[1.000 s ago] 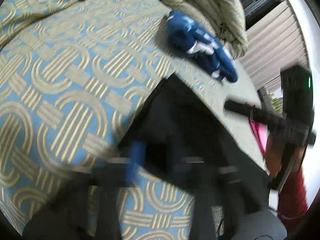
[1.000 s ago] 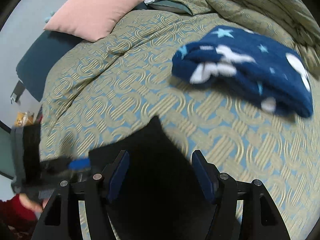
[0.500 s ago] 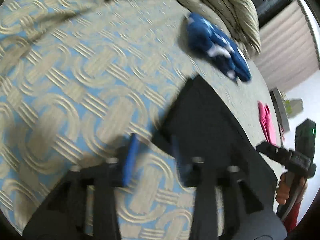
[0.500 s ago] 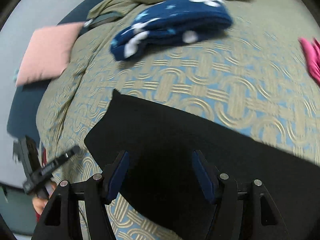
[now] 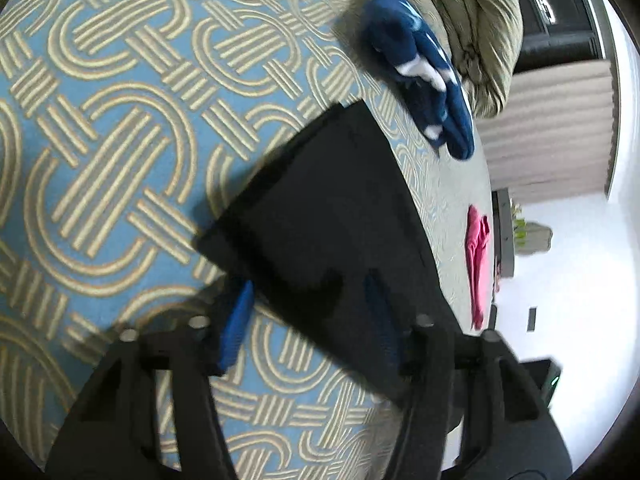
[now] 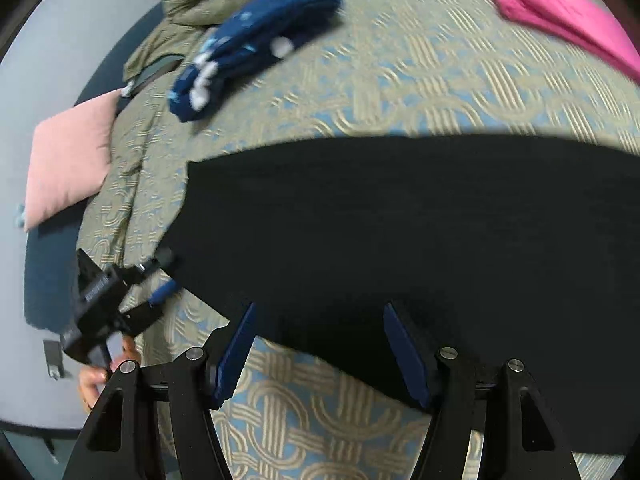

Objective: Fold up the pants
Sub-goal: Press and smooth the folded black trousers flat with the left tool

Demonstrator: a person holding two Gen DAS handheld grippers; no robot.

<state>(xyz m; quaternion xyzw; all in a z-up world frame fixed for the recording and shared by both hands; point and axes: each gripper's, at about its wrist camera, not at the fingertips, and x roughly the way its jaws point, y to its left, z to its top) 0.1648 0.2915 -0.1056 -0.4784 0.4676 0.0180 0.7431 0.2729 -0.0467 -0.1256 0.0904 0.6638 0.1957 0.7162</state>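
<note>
Now both grippers, left (image 5: 306,316) and right (image 6: 318,354), agape over black pants (image 6: 400,220) on bedspread (image 6: 420,92)

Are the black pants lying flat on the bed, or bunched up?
Flat: the black pants form one smooth dark panel with straight edges and a clean corner on the patterned bedspread. How many layers cannot be told.

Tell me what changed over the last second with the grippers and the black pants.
Both views swung right along the black pants. The left gripper and right gripper stayed open at their near edge, holding nothing. The pants stayed flat on the bedspread; the blue blanket did not move.
</note>
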